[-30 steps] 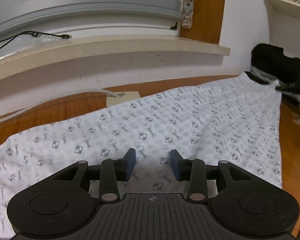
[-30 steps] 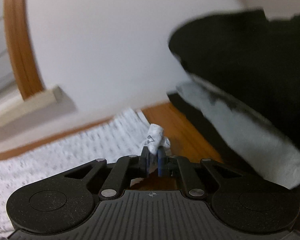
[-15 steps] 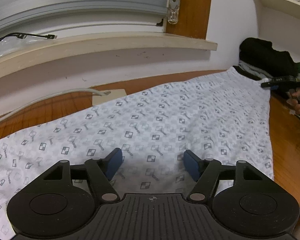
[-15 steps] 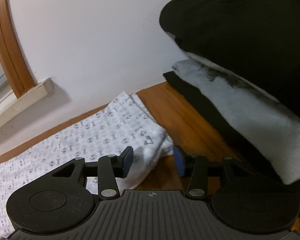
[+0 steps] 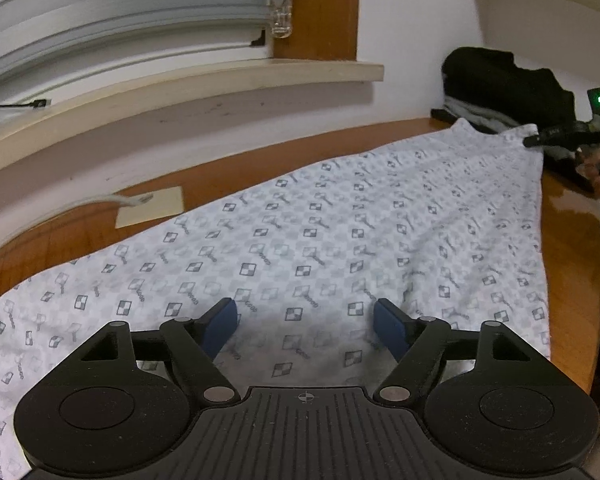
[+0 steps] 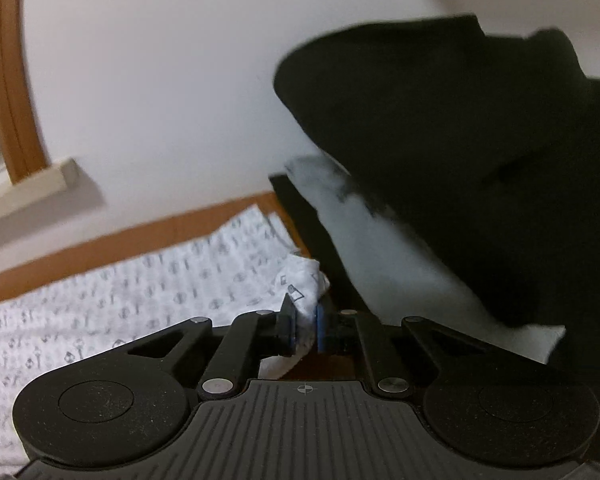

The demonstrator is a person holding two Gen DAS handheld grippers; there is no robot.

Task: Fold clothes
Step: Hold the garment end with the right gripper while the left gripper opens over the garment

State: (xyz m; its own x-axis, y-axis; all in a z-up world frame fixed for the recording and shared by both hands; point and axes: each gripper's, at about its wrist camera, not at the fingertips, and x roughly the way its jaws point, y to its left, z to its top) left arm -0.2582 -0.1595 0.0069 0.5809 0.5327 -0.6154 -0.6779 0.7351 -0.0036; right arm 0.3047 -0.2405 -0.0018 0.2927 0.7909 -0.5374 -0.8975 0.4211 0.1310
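A white garment with a small grey checker print (image 5: 340, 220) lies spread flat across the wooden table (image 5: 572, 240). My left gripper (image 5: 306, 324) hovers low over its near part. Its jaws are opening, and its blue pads (image 5: 220, 324) stand wide apart with nothing pinched between them. In the right wrist view the garment's far corner (image 6: 300, 284) is bunched between the pads of my right gripper (image 6: 305, 322), whose jaws are closing onto it. The left wrist view also shows the right gripper (image 5: 540, 138) at that corner, held by a hand (image 5: 592, 168).
A pile of black clothes (image 6: 460, 160) on a folded grey garment (image 6: 380, 240) sits against the wall just right of the held corner. A window sill (image 5: 180, 88) juts out above the table's back. A beige plate with a cable (image 5: 152, 206) lies beside the white garment.
The left jaws spread wider and the gripper slid sideways over the garment. The right gripper let go of the corner half a second ago and has shut on it again.
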